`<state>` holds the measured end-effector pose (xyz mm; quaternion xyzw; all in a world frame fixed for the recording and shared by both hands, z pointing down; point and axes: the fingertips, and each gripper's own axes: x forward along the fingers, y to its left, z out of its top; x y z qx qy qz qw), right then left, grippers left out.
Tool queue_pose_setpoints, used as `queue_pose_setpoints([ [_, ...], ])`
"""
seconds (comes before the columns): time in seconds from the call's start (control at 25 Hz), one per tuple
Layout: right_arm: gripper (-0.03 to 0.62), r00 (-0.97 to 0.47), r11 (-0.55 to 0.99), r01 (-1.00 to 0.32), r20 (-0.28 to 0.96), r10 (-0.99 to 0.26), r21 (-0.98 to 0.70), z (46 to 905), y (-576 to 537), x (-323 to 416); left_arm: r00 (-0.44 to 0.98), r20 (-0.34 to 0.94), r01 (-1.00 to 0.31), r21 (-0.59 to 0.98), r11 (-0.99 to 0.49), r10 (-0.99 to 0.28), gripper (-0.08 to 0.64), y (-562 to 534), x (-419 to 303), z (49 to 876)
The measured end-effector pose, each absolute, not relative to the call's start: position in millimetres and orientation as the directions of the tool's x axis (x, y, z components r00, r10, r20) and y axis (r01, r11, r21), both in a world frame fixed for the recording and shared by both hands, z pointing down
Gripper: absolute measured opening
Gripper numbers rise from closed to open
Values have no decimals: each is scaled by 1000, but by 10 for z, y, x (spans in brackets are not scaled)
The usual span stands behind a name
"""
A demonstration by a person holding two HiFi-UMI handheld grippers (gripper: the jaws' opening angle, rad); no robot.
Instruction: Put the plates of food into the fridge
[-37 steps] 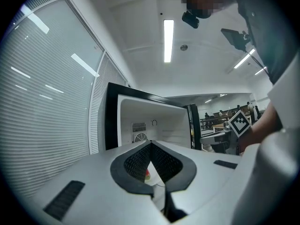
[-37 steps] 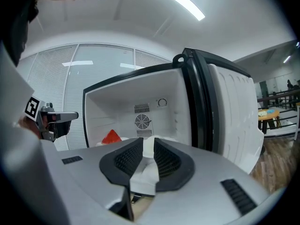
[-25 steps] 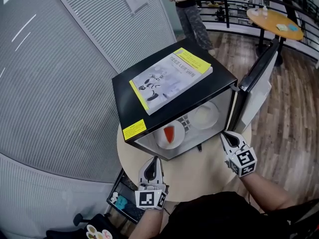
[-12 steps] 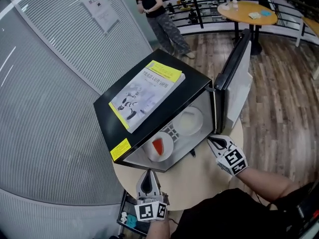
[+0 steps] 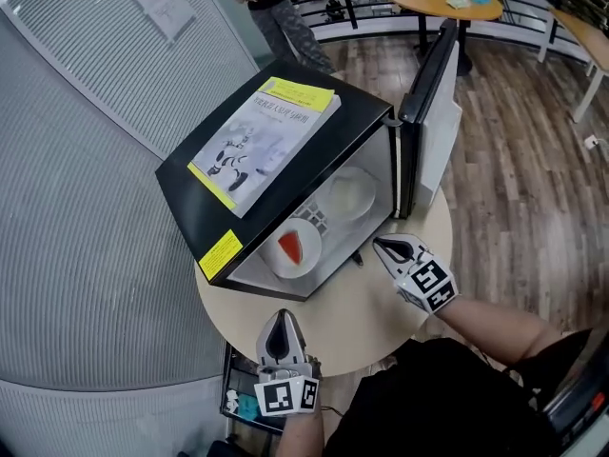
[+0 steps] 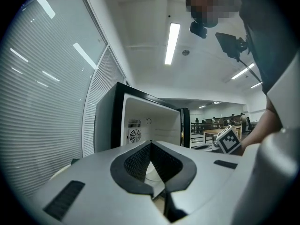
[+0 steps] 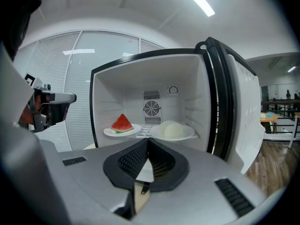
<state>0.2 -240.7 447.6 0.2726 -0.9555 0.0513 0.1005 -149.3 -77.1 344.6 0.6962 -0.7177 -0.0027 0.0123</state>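
- On a round table [image 5: 366,324] beside a ribbed wall, a black fridge [image 5: 186,193] stands with its mouth toward the person. A book [image 5: 262,141] lies flat on its roof, clear of the opening.
- At the table's near edge, the left gripper [image 5: 283,317] hovers low, jaws pressed together with nothing between them. Its own view shows only the fridge interior beyond the tips. It looks parked out of the way.
- Inside the fridge, on the left of the shelf, a white plate [image 5: 309,263] carries a red watermelon wedge [image 5: 291,250]. It sits back from the lip, so the door can likely shut past it.
- Just beside it on the right, a second plate [image 5: 369,198] holds a pale, rounded mound of food [image 5: 344,196]; what the food is cannot be told. The two rims sit close, but whether they touch is unclear.
- Right of the opening, the right gripper [image 5: 379,244] hangs above the table near the foot of the door. Its jaws are clenched on nothing and point into the cabinet.
- Farthest right, the door [image 5: 430,103] stands swung wide. With both plates shelved and both tools empty, the loading looks done. Closing the door appears to be what remains, and the right gripper is the nearer to it.
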Motion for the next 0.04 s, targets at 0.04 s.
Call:
queue_pose_setpoints([
  [0.04, 8, -828, 843, -536, 222, -515, -45, 4475, -2381, -33, -21, 21, -999, 24, 21, -1000, 3, -741, -1511, 3473],
])
